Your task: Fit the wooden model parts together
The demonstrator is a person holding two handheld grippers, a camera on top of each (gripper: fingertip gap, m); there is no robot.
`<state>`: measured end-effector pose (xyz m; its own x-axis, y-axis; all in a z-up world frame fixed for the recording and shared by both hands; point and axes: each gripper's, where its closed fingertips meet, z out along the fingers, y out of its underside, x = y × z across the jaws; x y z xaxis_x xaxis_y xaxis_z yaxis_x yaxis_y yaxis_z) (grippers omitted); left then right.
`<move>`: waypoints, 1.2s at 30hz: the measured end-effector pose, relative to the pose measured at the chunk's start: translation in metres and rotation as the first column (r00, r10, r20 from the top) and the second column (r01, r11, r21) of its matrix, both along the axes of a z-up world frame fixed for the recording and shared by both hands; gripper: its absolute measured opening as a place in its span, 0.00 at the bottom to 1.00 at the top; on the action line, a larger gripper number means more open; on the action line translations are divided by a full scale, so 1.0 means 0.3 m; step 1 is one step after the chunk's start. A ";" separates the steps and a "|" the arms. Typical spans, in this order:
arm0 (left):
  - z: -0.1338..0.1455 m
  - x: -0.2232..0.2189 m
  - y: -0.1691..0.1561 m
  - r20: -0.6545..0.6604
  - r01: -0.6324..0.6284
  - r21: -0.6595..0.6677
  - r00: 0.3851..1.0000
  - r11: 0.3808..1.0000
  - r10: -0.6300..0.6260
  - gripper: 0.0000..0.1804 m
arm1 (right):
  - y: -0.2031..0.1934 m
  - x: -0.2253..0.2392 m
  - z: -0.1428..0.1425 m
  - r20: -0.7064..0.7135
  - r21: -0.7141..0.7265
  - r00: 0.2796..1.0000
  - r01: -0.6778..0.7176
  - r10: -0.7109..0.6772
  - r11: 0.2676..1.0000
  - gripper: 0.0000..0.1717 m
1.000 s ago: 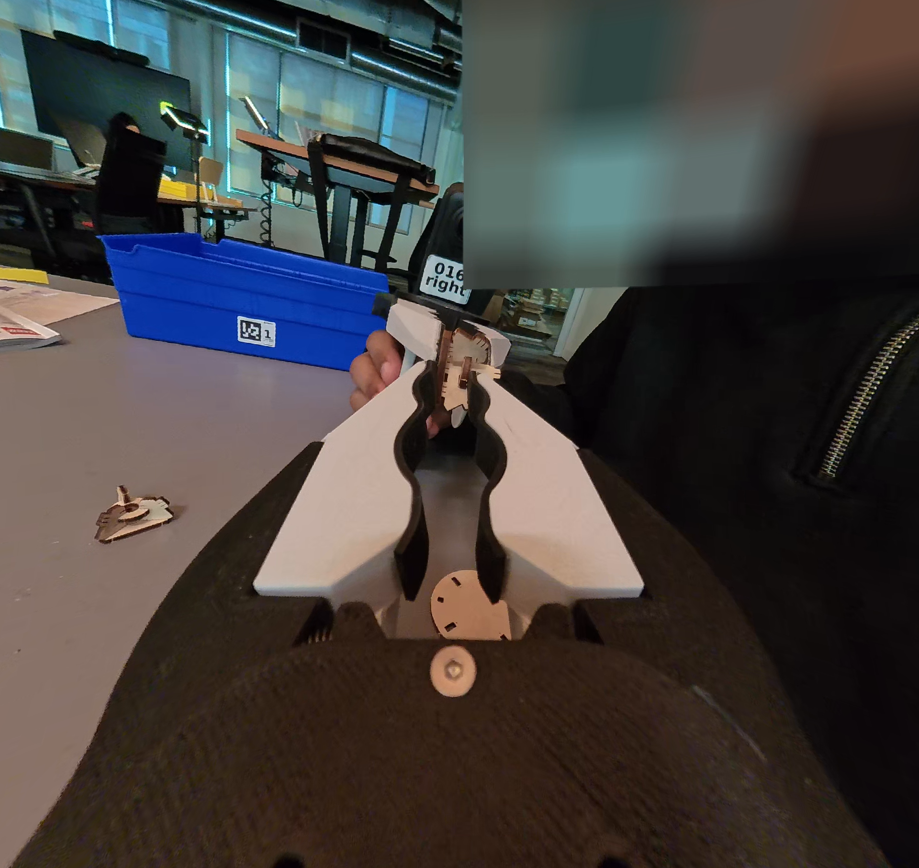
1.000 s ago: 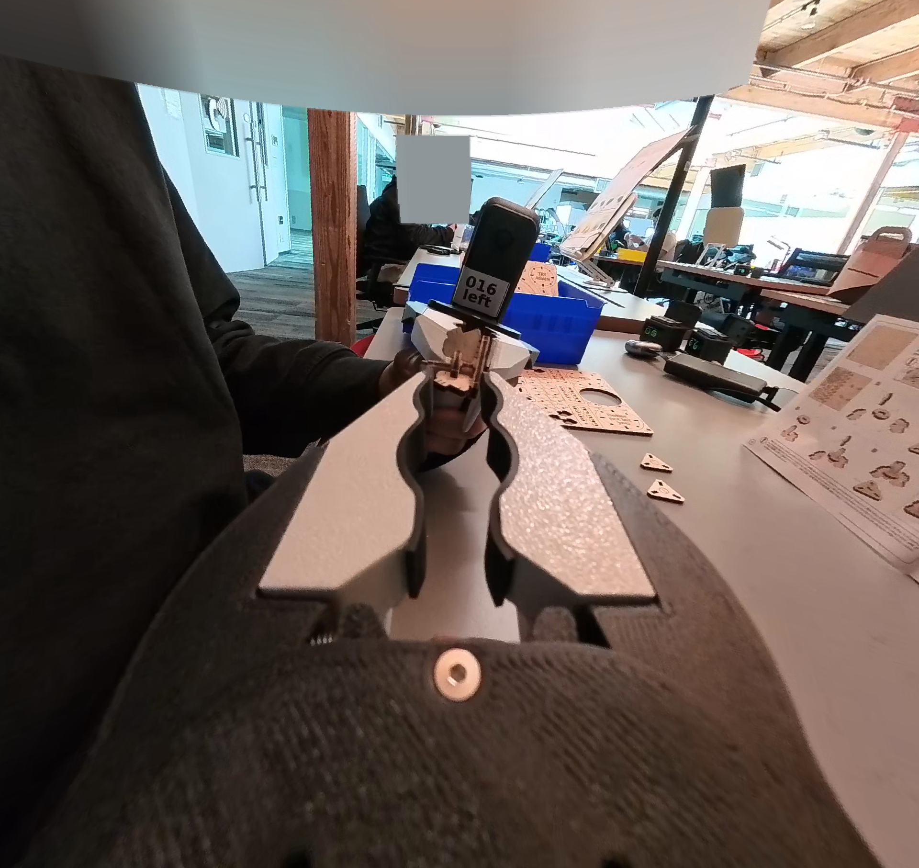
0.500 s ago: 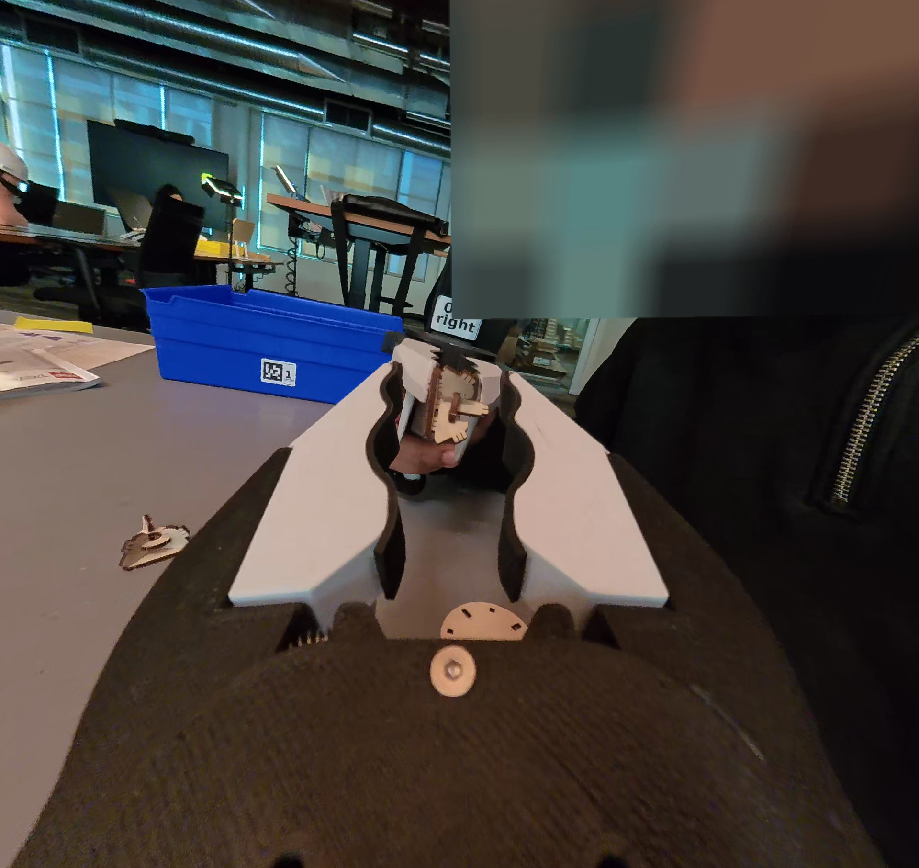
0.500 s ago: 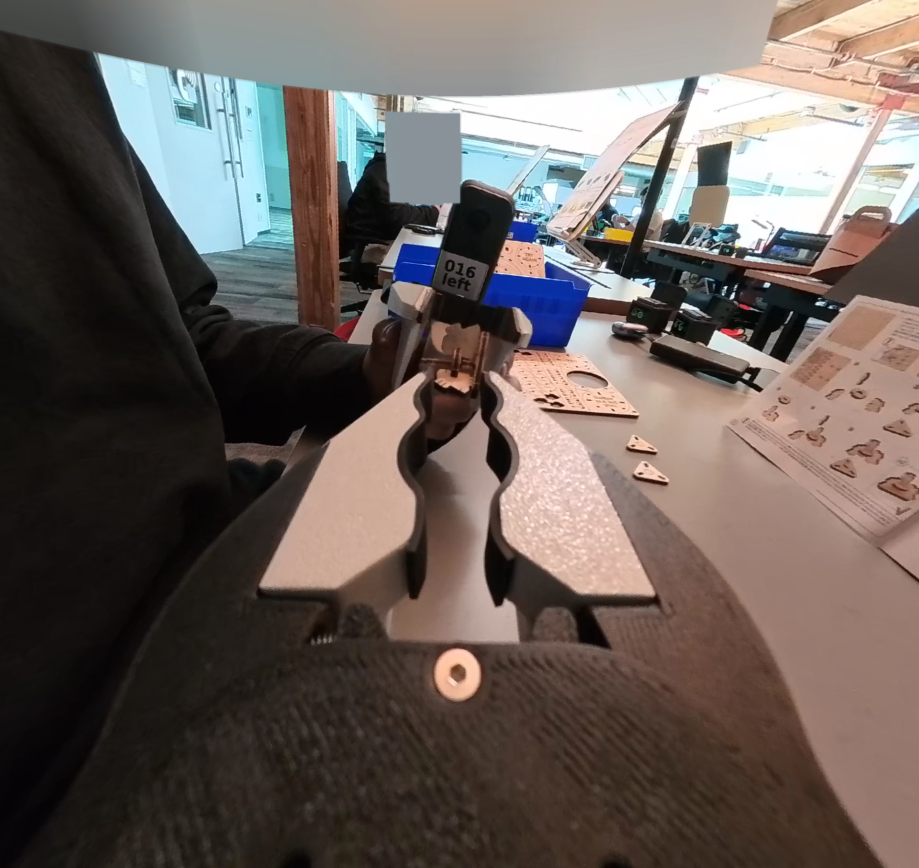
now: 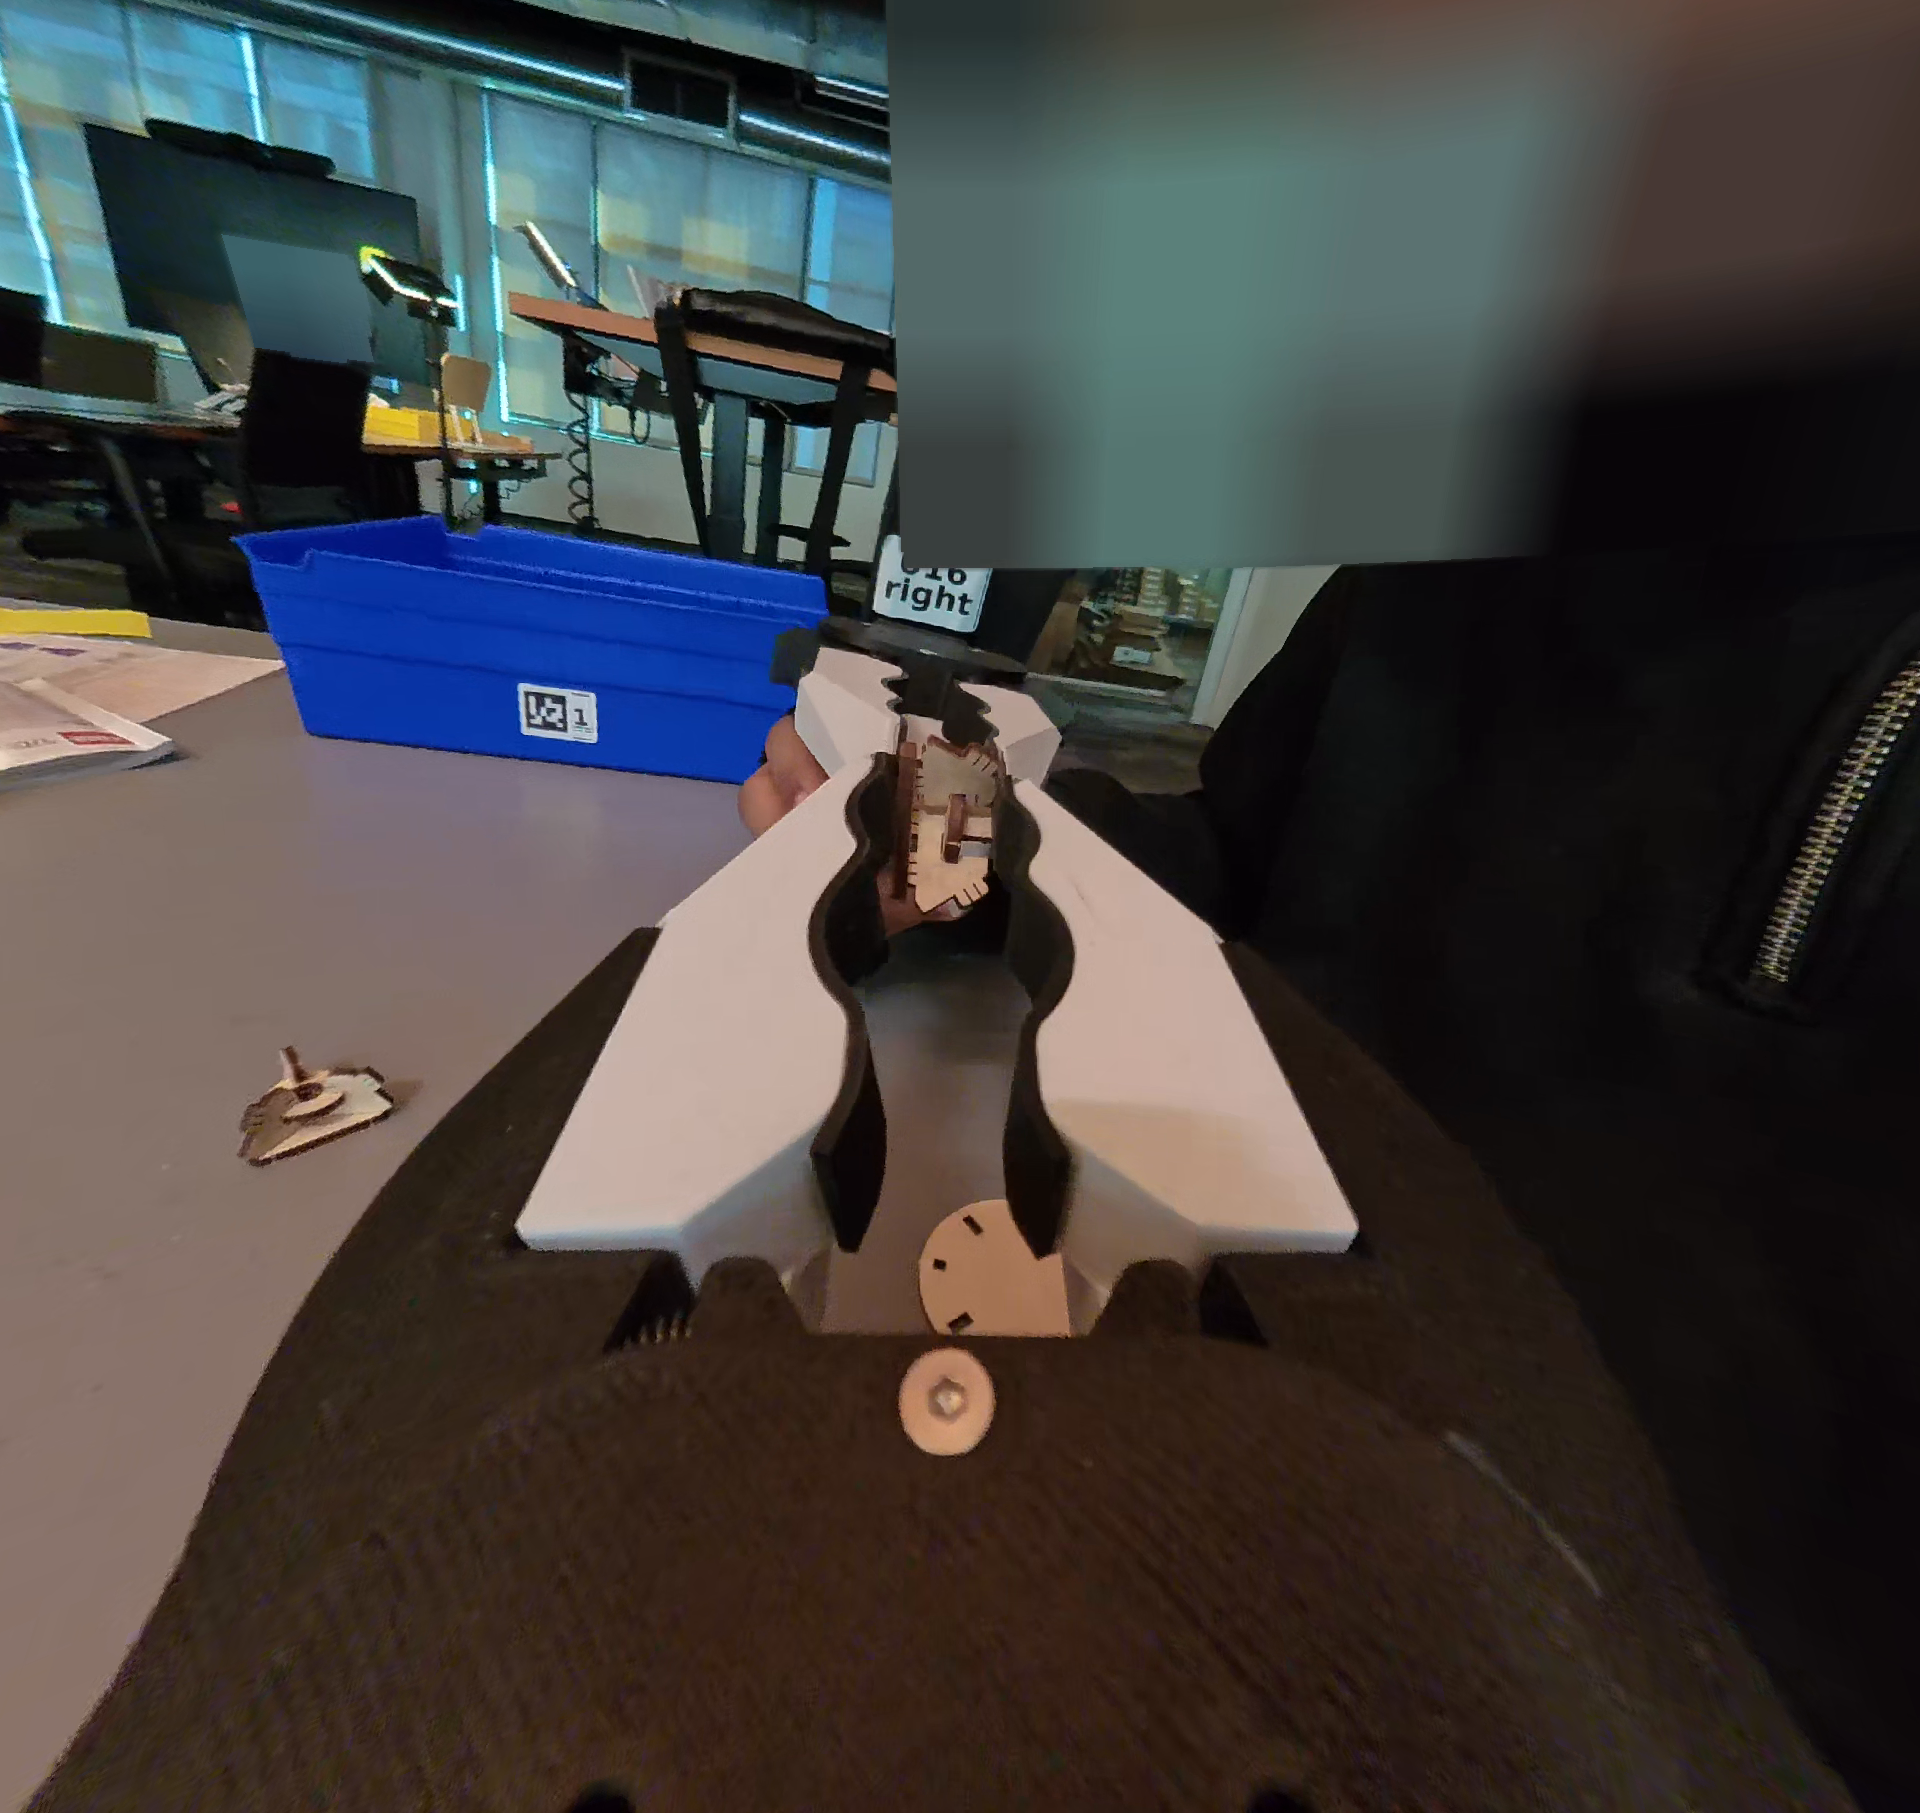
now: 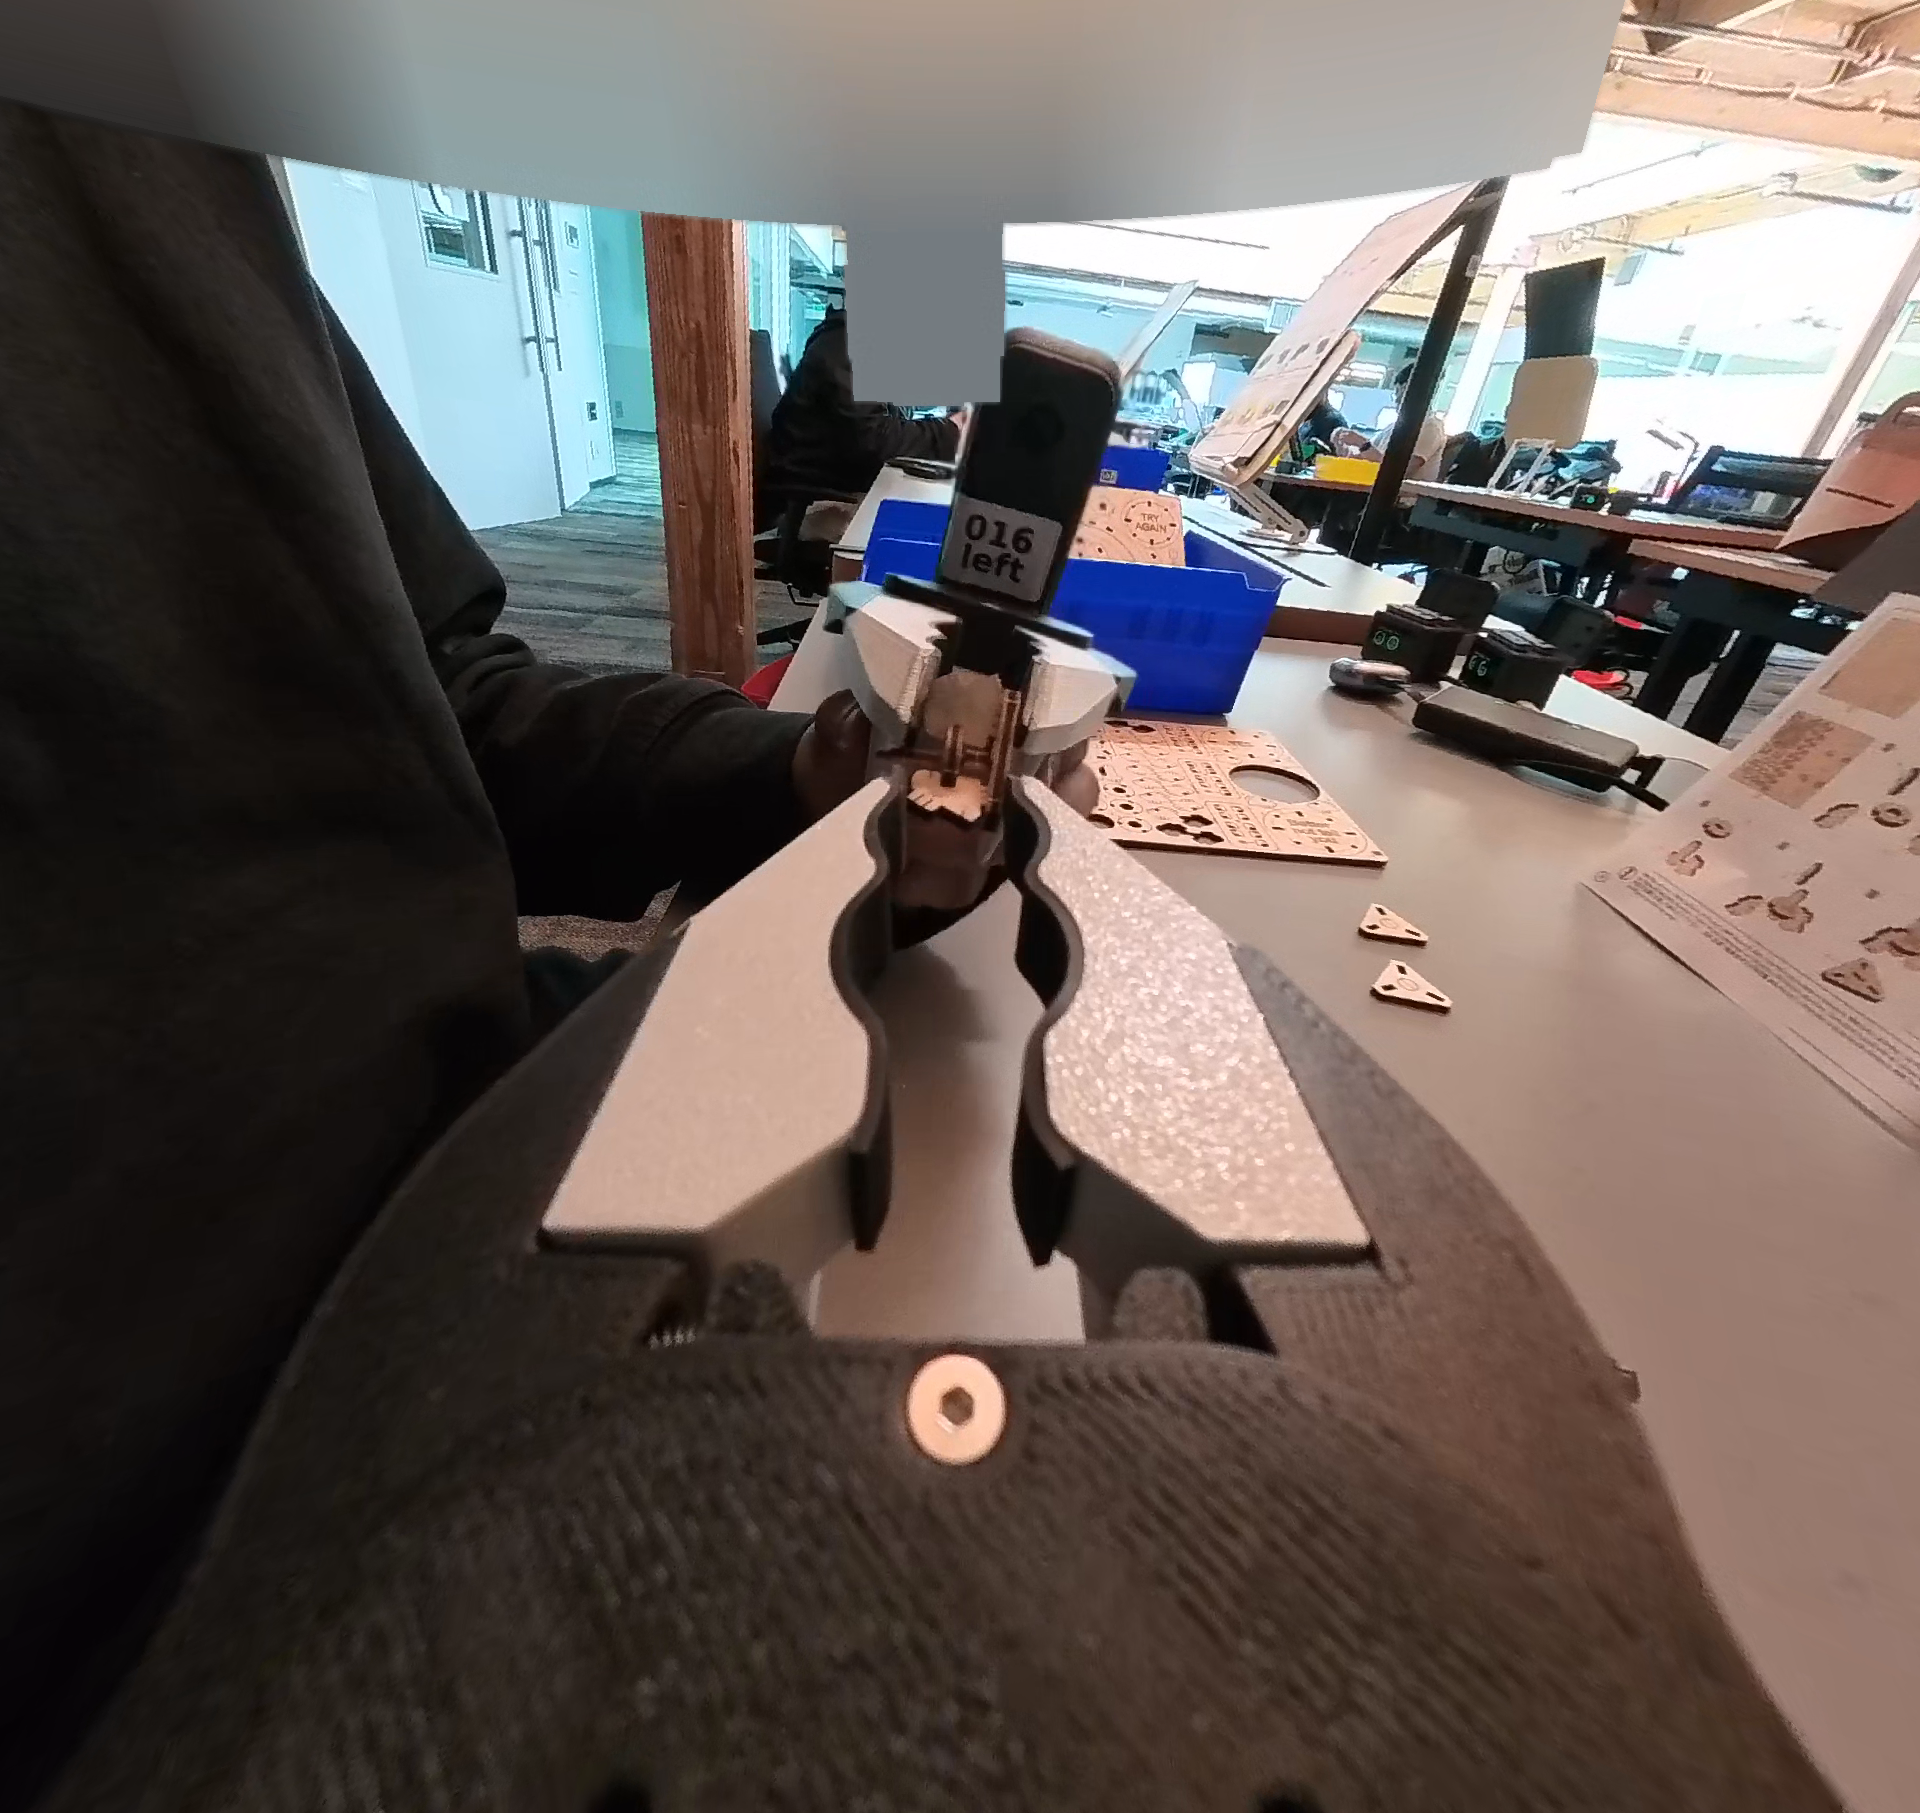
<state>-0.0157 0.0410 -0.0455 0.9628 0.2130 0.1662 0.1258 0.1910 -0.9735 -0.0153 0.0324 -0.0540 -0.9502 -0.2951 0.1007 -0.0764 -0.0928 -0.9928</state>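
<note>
My two grippers face each other above the grey table [image 5: 312, 880], tip to tip. Between them is a small wooden assembly [image 5: 948, 828] of toothed laser-cut plates joined by a peg. In the left wrist view my left gripper [image 5: 940, 818] is shut on it, with the black pads [image 5: 868, 828] against its sides. The right gripper's white fingers [image 5: 831, 714] grip it from the far side. In the right wrist view my right gripper [image 6: 951, 813] is shut on the same wooden assembly [image 6: 951, 776], and the left gripper [image 6: 977, 683] holds it from beyond. A person's hands hold both grippers.
A blue bin [image 5: 520, 641], printed papers [image 5: 73, 714] and a small wooden part [image 5: 312, 1114] are on the table at the left. A wooden disc [image 5: 992, 1275] lies under my left gripper. On the right are a cut-out wooden sheet [image 6: 1236, 797], two triangular pieces [image 6: 1392, 927], an instruction sheet [image 6: 1787, 859] and black devices [image 6: 1527, 735]. Less than 4 cm separates the two grippers' tips.
My left gripper opened wide around the wooden assembly half a second ago and has closed on it again. My right gripper kept its grip throughout.
</note>
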 end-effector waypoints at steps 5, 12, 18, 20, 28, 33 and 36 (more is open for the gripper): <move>-0.003 -0.009 0.004 0.034 -0.008 -0.007 0.999 1.000 0.008 0.10 | 0.002 -0.008 0.000 0.014 0.009 1.000 0.001 -0.001 1.000 0.10; 0.000 -0.013 0.006 0.034 -0.006 -0.002 0.999 1.000 0.006 0.10 | 0.004 -0.010 0.009 0.037 -0.003 0.999 -0.004 0.004 1.000 0.10; 0.001 -0.028 0.002 -0.020 -0.068 -0.013 0.998 0.998 0.068 0.10 | -0.001 -0.023 0.008 0.042 0.002 0.999 0.020 -0.020 1.000 0.10; 0.001 -0.028 0.001 -0.036 -0.076 -0.009 0.997 0.997 0.075 0.10 | -0.002 -0.026 0.007 0.039 0.003 0.999 0.025 -0.025 1.000 0.10; 0.002 -0.044 -0.021 -0.049 -0.124 0.014 0.991 0.992 0.125 0.10 | 0.002 -0.045 0.020 0.047 -0.025 0.997 0.058 -0.057 0.998 0.10; -0.001 -0.046 -0.030 -0.003 -0.097 0.027 0.995 0.995 0.097 0.03 | 0.008 -0.051 0.031 0.056 -0.045 0.997 0.064 -0.061 0.997 0.09; -0.004 -0.047 -0.029 -0.007 -0.103 0.022 0.995 0.994 0.103 0.04 | 0.009 -0.052 0.033 0.054 -0.049 0.996 0.068 -0.065 0.997 0.09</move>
